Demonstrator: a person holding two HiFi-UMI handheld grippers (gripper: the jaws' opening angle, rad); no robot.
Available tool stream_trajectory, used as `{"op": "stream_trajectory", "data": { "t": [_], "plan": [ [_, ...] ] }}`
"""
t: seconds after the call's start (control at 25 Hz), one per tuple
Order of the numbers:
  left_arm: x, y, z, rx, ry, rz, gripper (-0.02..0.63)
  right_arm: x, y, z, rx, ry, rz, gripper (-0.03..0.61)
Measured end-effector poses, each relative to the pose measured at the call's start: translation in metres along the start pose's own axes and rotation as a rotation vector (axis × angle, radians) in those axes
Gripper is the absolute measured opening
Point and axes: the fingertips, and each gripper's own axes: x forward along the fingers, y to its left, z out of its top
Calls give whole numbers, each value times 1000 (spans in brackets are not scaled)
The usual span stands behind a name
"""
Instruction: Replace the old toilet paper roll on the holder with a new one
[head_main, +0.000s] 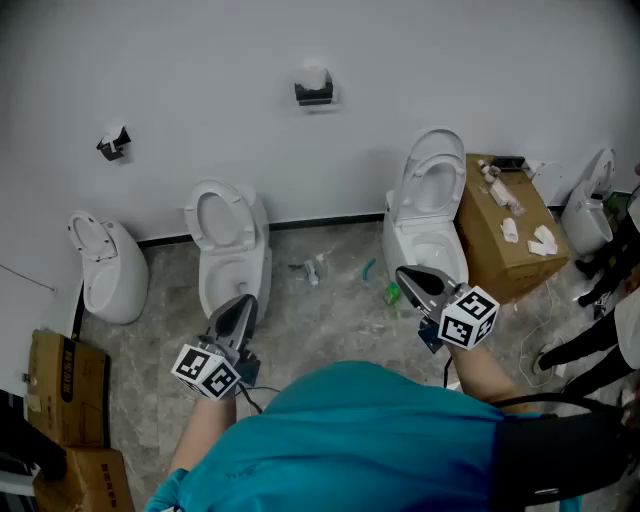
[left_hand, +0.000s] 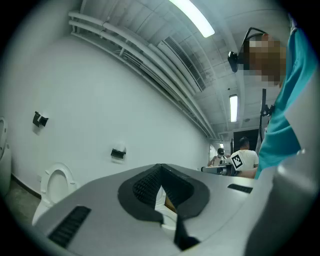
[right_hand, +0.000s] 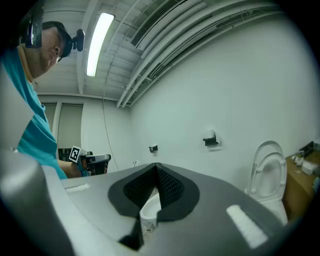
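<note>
Left gripper (head_main: 245, 300): we find its jaws closed together with nothing between them, just before a toilet (head_main: 232, 240).
Right gripper (head_main: 403, 271): jaws likewise closed and empty.
Toilet paper roll (head_main: 315, 77): we note it seated on the wall holder (head_main: 313, 96), well apart from both grippers.

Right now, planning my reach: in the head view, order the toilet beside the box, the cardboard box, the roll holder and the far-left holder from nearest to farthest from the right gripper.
From the right gripper:
1. Toilet beside the box, directly ahead.
2. Cardboard box, on the floor, right.
3. Roll holder, on the wall, ahead-left.
4. Far-left holder, farther left along the wall.
</note>
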Motion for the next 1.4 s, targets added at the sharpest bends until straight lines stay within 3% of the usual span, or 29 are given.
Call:
{"op": "stream_trajectory", "data": {
  "t": [0.52,0.88,1.4],
  "plan": [
    [9,-2,-3,-4,4,-11,8,-4,-6,3,-9,-10,3,0],
    [44,-23,-8,6,0,-2,8,-29,-39,14,10,-41,15,2],
    [114,-61,-32,0,33,1,8,-59,-111,16,-8,-7,52,3]
  ]
}}
